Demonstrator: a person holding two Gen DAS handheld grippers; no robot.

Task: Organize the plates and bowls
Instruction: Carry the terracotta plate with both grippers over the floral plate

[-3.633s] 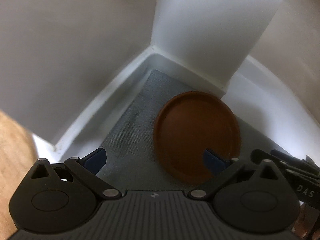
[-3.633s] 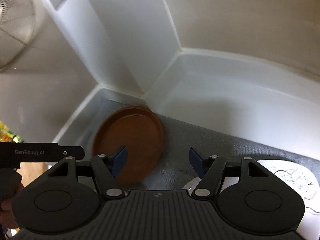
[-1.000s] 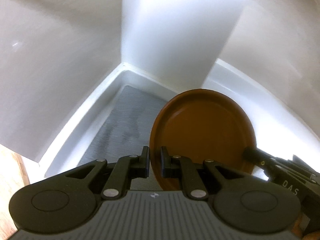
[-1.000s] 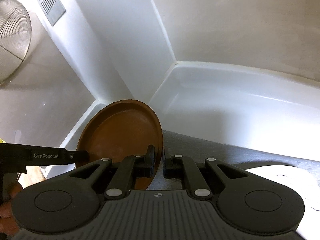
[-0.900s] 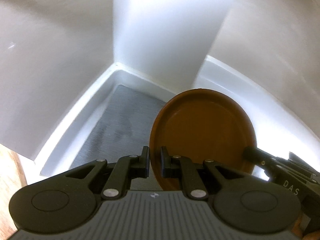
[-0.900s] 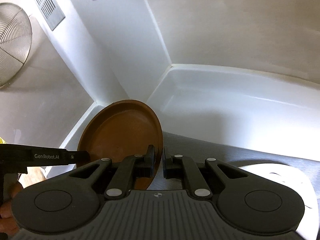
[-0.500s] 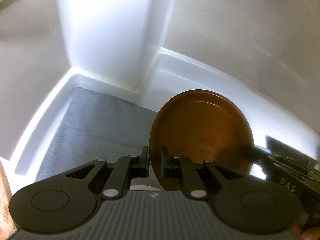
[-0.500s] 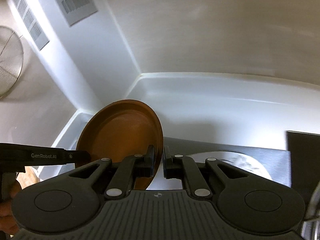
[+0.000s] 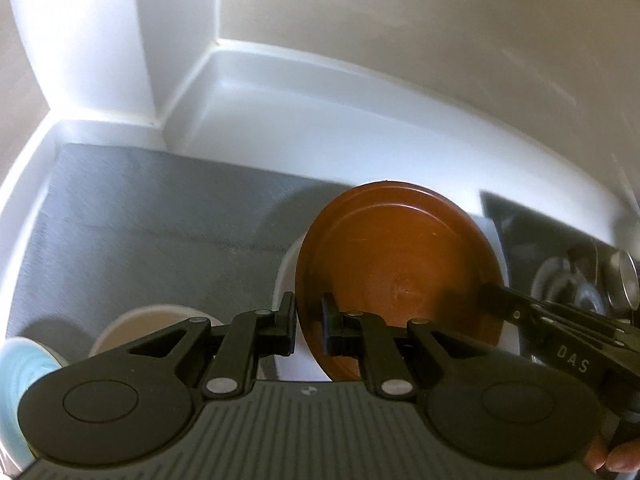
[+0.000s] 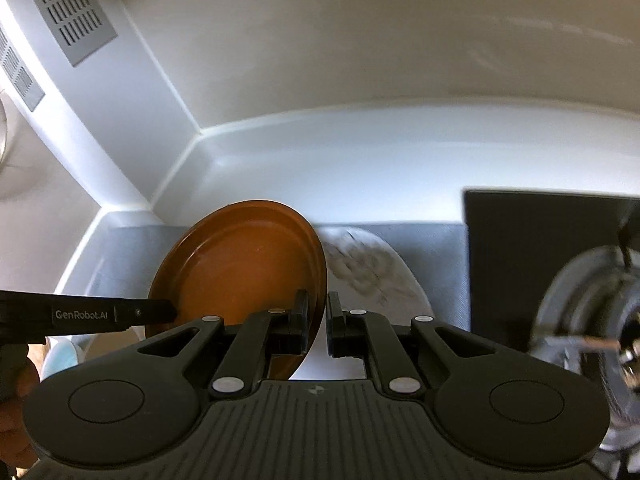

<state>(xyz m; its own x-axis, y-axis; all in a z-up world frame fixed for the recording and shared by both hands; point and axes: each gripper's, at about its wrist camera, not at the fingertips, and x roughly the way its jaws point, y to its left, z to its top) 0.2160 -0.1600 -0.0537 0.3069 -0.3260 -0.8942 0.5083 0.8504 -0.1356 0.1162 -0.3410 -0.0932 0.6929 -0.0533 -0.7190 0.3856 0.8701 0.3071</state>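
Note:
A brown plate (image 9: 400,268) is held in the air by both grippers. My left gripper (image 9: 309,320) is shut on its left rim, and my right gripper (image 10: 318,322) is shut on its right rim (image 10: 248,268). Under the brown plate lies a white patterned plate (image 10: 372,268), and its white edge shows in the left wrist view (image 9: 286,276). A beige bowl (image 9: 136,324) and a light blue bowl (image 9: 20,376) sit at the lower left of the left wrist view.
A grey mat (image 9: 140,208) covers the white counter, with white walls behind and a corner column (image 9: 80,40) at the left. A black stove surface with a burner (image 10: 580,300) is at the right. A vent grille (image 10: 68,8) is on the wall.
Both grippers closed on the brown plate, lifted it off the mat and carried it right. It now hangs over the white patterned plate, and the bowls and stove have come into view.

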